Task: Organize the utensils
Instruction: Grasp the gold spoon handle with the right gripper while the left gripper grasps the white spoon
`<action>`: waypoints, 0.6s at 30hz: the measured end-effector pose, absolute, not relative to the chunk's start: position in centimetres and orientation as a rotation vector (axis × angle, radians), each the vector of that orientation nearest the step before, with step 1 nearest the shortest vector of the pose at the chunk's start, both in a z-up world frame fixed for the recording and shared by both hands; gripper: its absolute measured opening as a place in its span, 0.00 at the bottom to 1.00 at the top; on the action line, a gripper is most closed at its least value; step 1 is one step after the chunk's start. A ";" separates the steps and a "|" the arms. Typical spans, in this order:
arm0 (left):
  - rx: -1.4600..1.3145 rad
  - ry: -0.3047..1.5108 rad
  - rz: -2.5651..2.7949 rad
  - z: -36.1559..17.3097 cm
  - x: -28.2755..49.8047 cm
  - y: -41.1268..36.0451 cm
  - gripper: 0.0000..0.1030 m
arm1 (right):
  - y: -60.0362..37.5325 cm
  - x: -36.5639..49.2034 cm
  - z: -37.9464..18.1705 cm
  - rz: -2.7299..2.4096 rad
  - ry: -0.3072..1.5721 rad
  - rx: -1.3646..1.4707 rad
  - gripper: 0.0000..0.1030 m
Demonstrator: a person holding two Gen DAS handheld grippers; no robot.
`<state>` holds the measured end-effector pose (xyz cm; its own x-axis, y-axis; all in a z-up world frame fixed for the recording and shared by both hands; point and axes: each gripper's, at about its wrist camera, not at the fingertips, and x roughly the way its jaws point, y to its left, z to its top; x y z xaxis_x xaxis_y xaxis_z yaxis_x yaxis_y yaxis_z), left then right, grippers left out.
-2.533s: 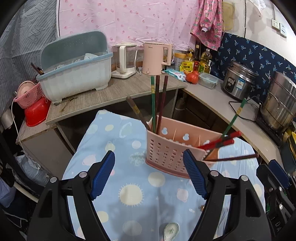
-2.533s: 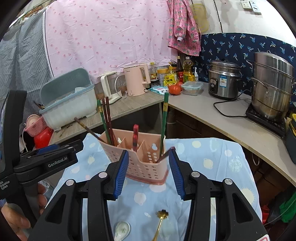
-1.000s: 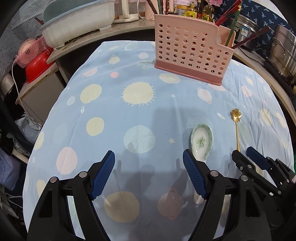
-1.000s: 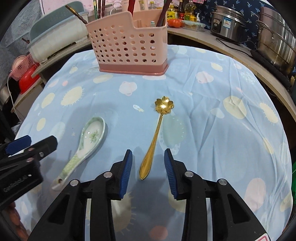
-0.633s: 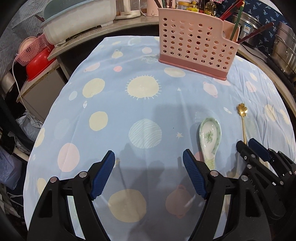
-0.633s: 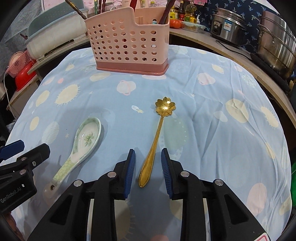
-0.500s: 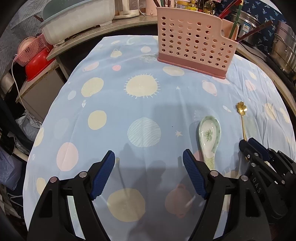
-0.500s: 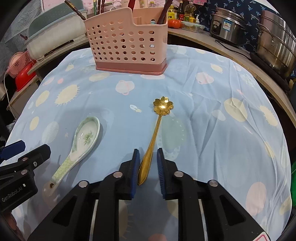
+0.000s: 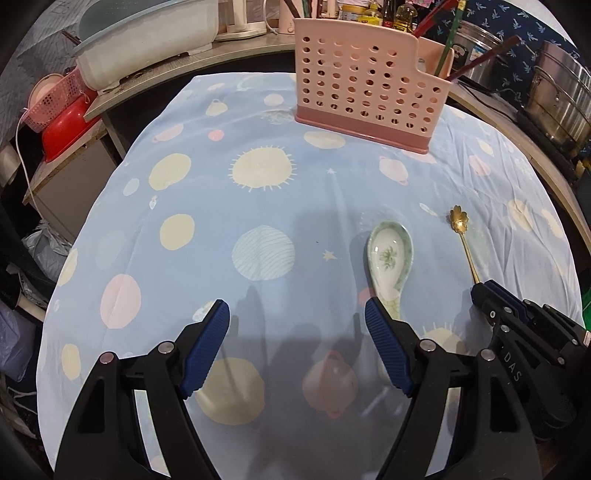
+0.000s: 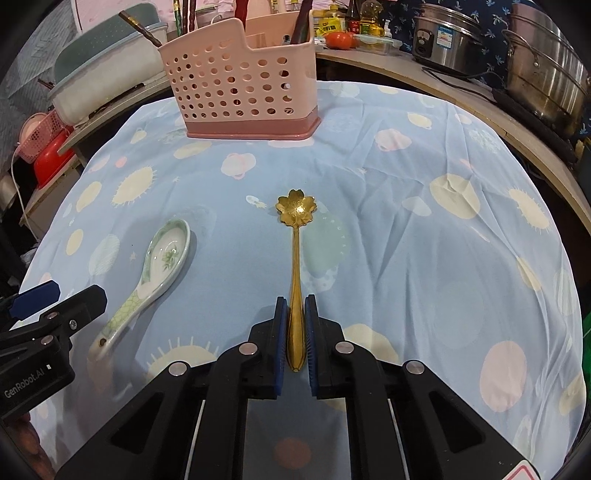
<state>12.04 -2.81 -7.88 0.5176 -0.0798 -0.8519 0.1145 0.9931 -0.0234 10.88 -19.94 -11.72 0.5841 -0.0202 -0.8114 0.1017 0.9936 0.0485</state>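
Gold metal spoon with the flower-shaped bowl (image 10: pixel 294 258) lies flat on the pale blue tablecloth with sun and dot prints (image 10: pixel 424 258), its bowl pointing toward the holder, and the right gripper (image 10: pixel 294 332) is closing on the handle end right now, blue pads (image 10: pixel 281 332) pressed against both sides of it. From the left wrist view the same spoon (image 9: pixel 463 242) runs down into that gripper's tip (image 9: pixel 482 290).

Just beside it, to the left and apart from it, rests the white ceramic soup spoon with a green leaf pattern (image 10: pixel 155 273), handle angled toward the left gripper (image 9: pixel 297 347). That one hovers over the cloth with its jaws spread wide and nothing between them; its right pad (image 9: pixel 386 347) sits near the ceramic spoon's handle (image 9: pixel 389 266).

Farther back stands the pink perforated plastic utensil holder (image 10: pixel 243 88), upright on the cloth, with chopsticks (image 9: pixel 452 33) sticking out of its compartments. Beyond the table, steel pots (image 10: pixel 543 70) sit on the counter.
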 end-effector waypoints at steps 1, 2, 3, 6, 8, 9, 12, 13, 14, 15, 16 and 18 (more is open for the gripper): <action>0.041 1.022 -0.121 -8.0 12.0 -3.0 0.70 | -20.0 10.8 -11.7 -0.071 0.945 0.094 0.09; 0.045 1.026 -0.124 -8.1 11.9 -3.2 0.70 | -20.0 10.7 -11.7 -0.070 0.946 0.095 0.09; 0.044 1.029 -0.131 -8.1 11.8 -3.3 0.70 | -20.1 10.6 -11.7 -0.071 0.946 0.098 0.09; 0.040 1.033 -0.147 -8.2 11.6 -3.6 0.70 | -20.2 10.3 -11.7 -0.070 0.948 0.102 0.09; 0.040 1.033 -0.155 -8.0 11.5 -3.8 0.70 | -20.3 10.1 -11.7 -0.069 0.949 0.103 0.09; 0.030 1.027 -0.164 -7.7 11.4 -3.9 0.70 | -20.3 10.0 -11.7 -0.068 0.950 0.104 0.09; 0.017 1.014 -0.178 -7.0 11.3 -4.2 0.70 | -20.5 9.8 -11.6 -0.067 0.951 0.109 0.09; 0.011 1.013 -0.189 -6.9 11.3 -4.4 0.70 | -20.5 9.7 -11.6 -0.067 0.951 0.110 0.09; 0.006 1.021 -0.196 -7.0 11.4 -4.7 0.70 | -20.5 9.7 -11.6 -0.067 0.951 0.111 0.09; 0.003 1.031 -0.203 -7.2 11.6 -5.0 0.70 | -20.5 9.7 -11.6 -0.066 0.953 0.113 0.09; -0.001 1.040 -0.211 -7.4 11.7 -5.3 0.70 | -20.6 9.6 -11.6 -0.066 0.953 0.112 0.09; 0.006 1.051 -0.212 -8.0 11.9 -6.1 0.70 | -20.6 9.4 -11.6 -0.065 0.955 0.112 0.09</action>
